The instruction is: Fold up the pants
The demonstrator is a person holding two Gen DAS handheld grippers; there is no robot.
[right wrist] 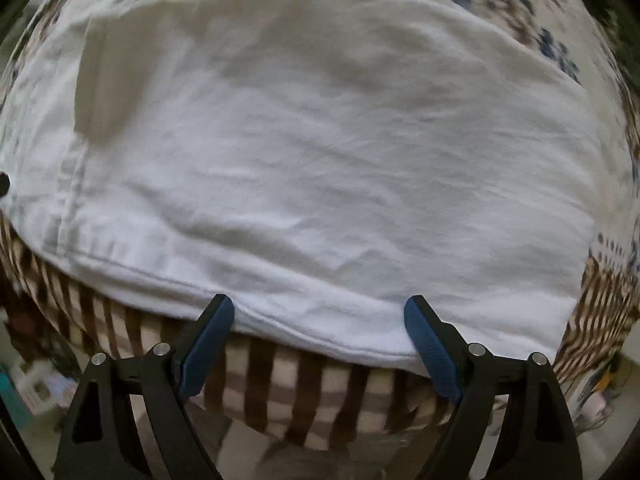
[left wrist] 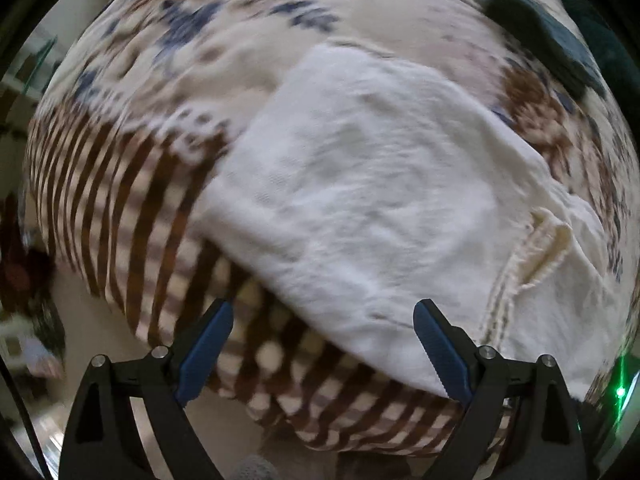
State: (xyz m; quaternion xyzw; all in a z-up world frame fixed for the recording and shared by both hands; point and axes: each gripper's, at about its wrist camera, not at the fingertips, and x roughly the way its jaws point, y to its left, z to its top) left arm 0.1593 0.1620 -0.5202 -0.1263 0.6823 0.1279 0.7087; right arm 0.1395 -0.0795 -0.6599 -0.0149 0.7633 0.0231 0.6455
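On a bed covered by a patterned blanket (left wrist: 132,184), brown-striped at the near edge and blotched blue and brown farther off, the white pants (left wrist: 360,200) lie folded into a compact slab, as the left wrist view shows. A frayed hem or pocket edge (left wrist: 536,256) shows at the slab's right side. The left gripper (left wrist: 323,312) points down over the near edge of the pants, its jaws spread wide with nothing pinched; one blue pad (left wrist: 206,352) is over the striped blanket, the other over the white cloth. A dark green cloth (left wrist: 536,28) lies at the far right of the bed. The picture is blurred.

In the right wrist view, the pants (right wrist: 320,152) fill most of the frame, a stitched hem running along their near edge just above the striped blanket (right wrist: 280,384). The right gripper (right wrist: 319,314) also points down at that edge, jaws wide apart and holding nothing, its blue pads (right wrist: 430,352) straddling the hem line without pressing on it.
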